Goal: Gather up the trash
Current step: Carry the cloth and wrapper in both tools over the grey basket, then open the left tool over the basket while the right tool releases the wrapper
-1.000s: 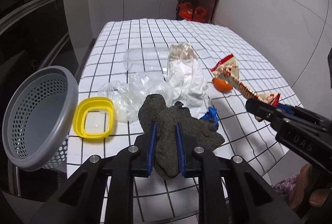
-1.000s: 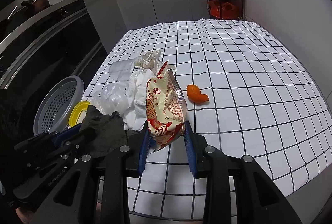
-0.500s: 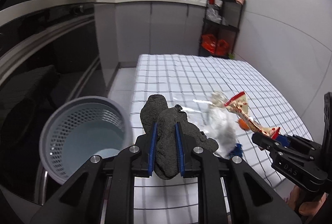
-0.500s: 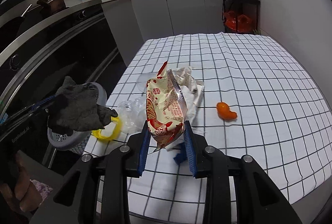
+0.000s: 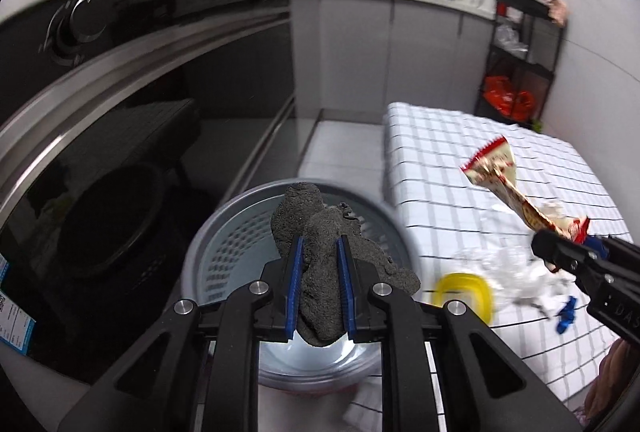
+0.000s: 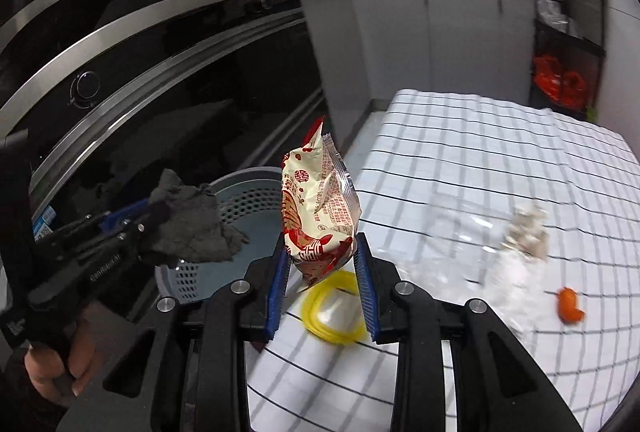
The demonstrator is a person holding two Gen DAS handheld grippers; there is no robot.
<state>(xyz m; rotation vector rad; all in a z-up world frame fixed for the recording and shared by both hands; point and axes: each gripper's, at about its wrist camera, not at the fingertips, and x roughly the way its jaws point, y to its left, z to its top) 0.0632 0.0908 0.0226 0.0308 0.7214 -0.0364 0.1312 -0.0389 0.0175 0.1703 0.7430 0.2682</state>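
Left gripper (image 5: 319, 286) clenched on dark grey rag (image 5: 320, 268), blue pads pressing both flanks, bulk of the cloth standing up past the fingertips, a flap hanging right. Directly below and just beyond: grey perforated bin (image 5: 224, 232), mouth open upward, beside the table edge at floor side. Rag sits over the bin opening in the left wrist view; confirmed from right wrist view, rag (image 6: 192, 224) overlapping the bin (image 6: 256, 200) rim. Judged: release here drops the rag inside, no further travel needed. Right gripper (image 6: 322, 284) clamped on snack wrapper (image 6: 316, 208), long axis upright, torn top pointing up; positioned over the table edge, bin lying to its left and slightly ahead. Judged: leftward shift needed before letting go; left hand clearly the nearer one. Farther out on checked tablecloth (image 6: 500, 152): yellow lid (image 6: 332, 312), clear plastic and white tissue (image 6: 520, 240) (blurred), orange peel (image 6: 570, 306), all uncollected.
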